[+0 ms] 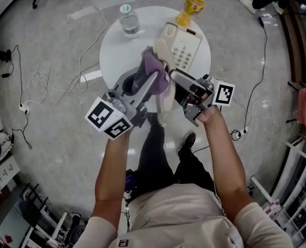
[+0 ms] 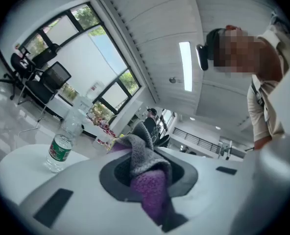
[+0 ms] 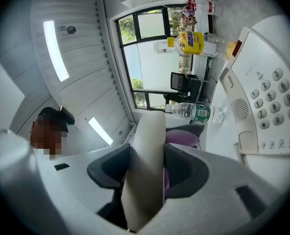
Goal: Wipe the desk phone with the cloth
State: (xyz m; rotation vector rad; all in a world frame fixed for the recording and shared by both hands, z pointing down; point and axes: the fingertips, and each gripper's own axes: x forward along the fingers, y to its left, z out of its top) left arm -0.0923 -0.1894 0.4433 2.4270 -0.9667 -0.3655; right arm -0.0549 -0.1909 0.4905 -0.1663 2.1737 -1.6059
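Note:
The cream desk phone base lies on the round white table with its keypad up. Its handset is lifted off the base, and my right gripper is shut on it, holding it upright. My left gripper is shut on a purple and grey cloth. The cloth bunches against the handset's left side, and its purple edge shows behind the handset in the right gripper view.
A clear water bottle stands at the table's far left. A yellow bottle stands just behind the phone base. Cables trail across the floor to the left of the table.

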